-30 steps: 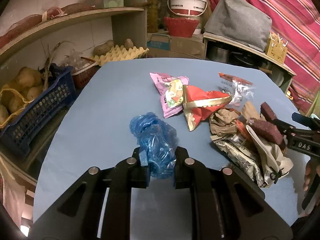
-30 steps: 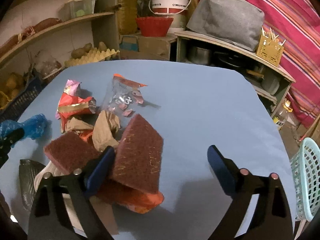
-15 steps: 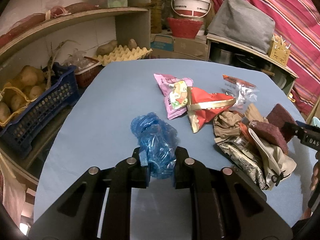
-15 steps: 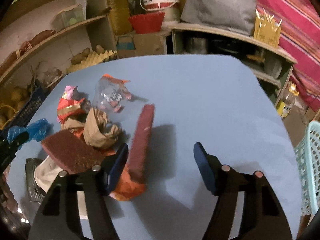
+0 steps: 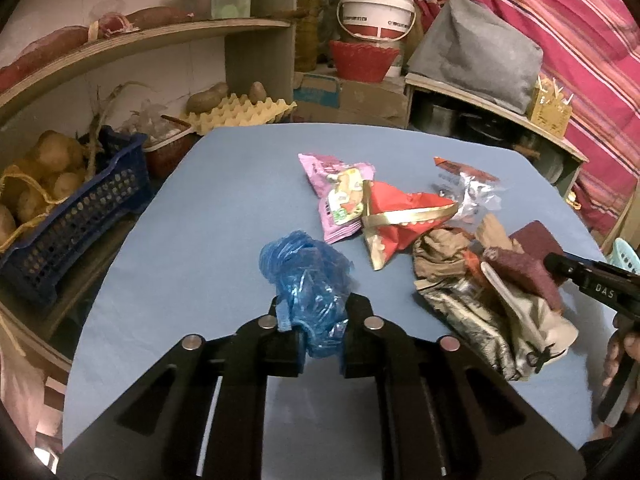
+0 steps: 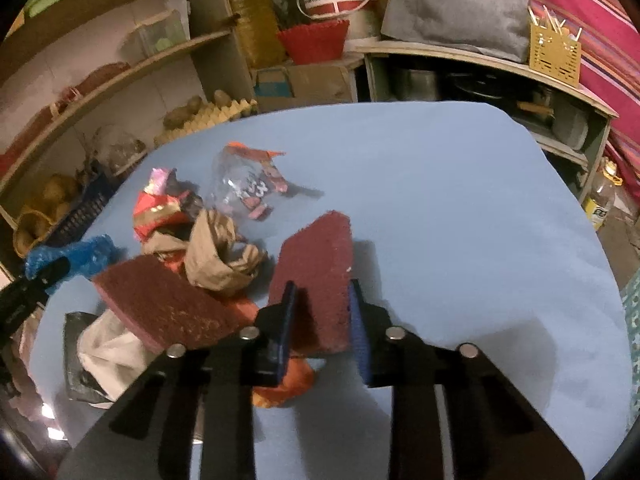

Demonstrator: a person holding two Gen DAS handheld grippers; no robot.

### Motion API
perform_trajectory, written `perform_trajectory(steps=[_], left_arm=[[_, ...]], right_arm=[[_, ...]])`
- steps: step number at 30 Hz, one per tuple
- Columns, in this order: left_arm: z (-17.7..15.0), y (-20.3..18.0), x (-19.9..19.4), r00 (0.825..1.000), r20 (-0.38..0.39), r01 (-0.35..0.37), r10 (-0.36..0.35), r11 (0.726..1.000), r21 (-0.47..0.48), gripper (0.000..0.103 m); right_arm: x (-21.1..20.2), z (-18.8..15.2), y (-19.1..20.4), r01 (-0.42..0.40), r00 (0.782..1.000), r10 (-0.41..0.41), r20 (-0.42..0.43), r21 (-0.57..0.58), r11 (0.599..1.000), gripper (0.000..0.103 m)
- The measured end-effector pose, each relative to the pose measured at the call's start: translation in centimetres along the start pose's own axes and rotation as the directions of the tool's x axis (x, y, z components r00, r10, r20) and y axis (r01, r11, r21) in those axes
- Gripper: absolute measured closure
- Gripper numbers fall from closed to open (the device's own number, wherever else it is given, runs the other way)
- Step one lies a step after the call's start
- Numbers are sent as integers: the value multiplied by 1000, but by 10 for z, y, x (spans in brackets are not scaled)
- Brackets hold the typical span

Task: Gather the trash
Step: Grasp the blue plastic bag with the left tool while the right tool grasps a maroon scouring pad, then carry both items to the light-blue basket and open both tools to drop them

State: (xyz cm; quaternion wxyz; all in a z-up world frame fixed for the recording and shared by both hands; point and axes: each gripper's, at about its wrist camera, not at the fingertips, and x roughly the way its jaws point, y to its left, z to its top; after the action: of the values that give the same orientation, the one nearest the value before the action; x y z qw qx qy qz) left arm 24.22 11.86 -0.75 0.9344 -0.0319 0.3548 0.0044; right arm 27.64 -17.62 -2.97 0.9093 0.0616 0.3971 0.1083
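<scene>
Blue cloth covers the table (image 6: pixel 460 200), on which the trash is gathered in a loose pile toward its left side in the right wrist view, the right half being left bare. Within the pile, a white and grey bag (image 5: pixel 516 332) is seen nearest the near edge, a second maroon scouring pad (image 6: pixel 160 308) rests on top of it, and a crumpled brown paper (image 6: pixel 220 256), a red wrapper (image 5: pixel 400 216), a pink wrapper (image 5: pixel 340 196) and a clear wrapper (image 6: pixel 244 188) are spread toward the far edge. A maroon scouring pad (image 6: pixel 320 280) is stood on edge between the jaws of the right gripper (image 6: pixel 320 320), which are closing on it, and both pads appear to be pressed against its faces. A crumpled blue plastic bag (image 5: pixel 308 280) is clamped in the closed left gripper (image 5: pixel 316 328), held just above the cloth near the near left part of the table. The step in hand is judged to be the pickup of the upright pad. For the next move, a firm grip is called for before lifting, then a clean rise away from the pile so that the orange wrapper (image 6: pixel 288 384) beneath is not dragged along; where the trash is to be dropped cannot be told.
</scene>
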Motion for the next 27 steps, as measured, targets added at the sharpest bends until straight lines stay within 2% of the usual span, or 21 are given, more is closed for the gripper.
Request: perform_trajectory(steps=[6,11,16,20,27], left_arm=[[7,-11,-16,999,49,-12,13,1000,-10,97],[21,-23,-39,996,91,4,-2,1000,-24,97],[36,-48,-59,992,124,26,-27,1000,12,97],[45,-87,-70,986,149,63,-71,996,59,97],[45,-173,-68,974,148,146,-169,978,152,97]], right_arm=[[-15,4,-5,10,999,-8,41,-42,999,84],[-33,8,-24,15,997,-14,75,-12,1000,84],[-60,10,-54,41,991,-45,123,31,999,84],[-83,8,-81,73,984,-82,156,63,995,84],[-130,-2,-147,177,961,-198,195,120,977,84]])
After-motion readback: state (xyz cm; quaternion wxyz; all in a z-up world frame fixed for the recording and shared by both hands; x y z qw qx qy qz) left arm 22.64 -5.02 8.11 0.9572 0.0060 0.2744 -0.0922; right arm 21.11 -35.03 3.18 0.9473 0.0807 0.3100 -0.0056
